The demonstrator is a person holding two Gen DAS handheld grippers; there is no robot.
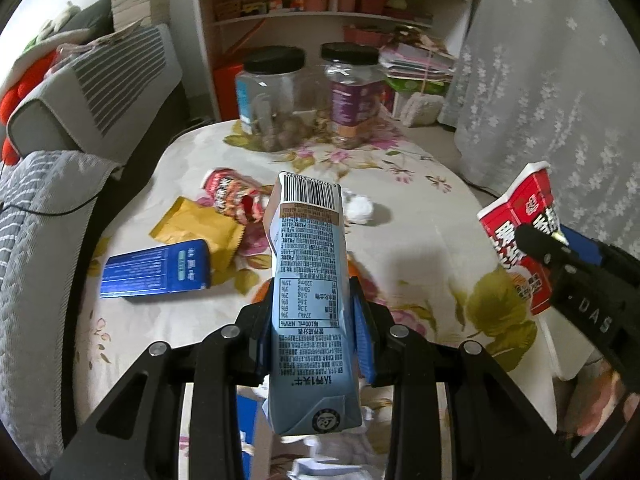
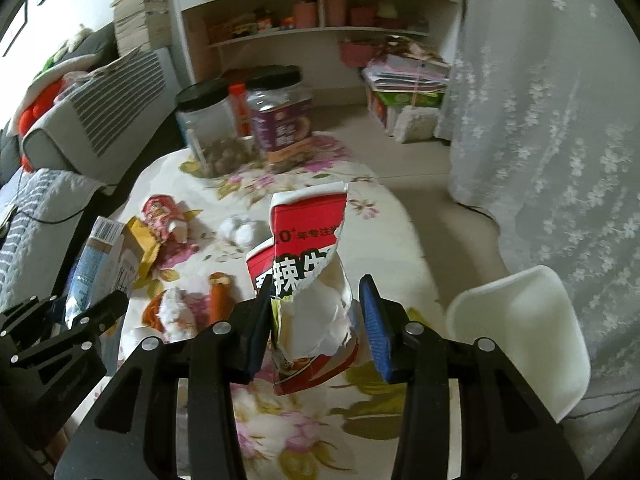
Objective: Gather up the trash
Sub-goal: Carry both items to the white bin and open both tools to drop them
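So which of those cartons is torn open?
The red-and-white carton in the right tool: ragged and ripped. The pale-blue carton and dark-blue box look whole.

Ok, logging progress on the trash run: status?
Left gripper shut on blue carton. Right gripper holding torn red packet. Wrappers, tissue ball remain on table.

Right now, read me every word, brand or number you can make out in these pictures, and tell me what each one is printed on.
"认养1头牛": blue milk carton held in the left gripper.
"每100mL NRV%", "274kJ": same carton's nutrition table; the remaining fine print and barcode digits are too small.
"辣": torn red and white wrapper in the right gripper; neighbouring characters are cut off.
"DAS": right gripper body, seen from the left wrist.
Jar labels, blue box, snack bags: too blurred.
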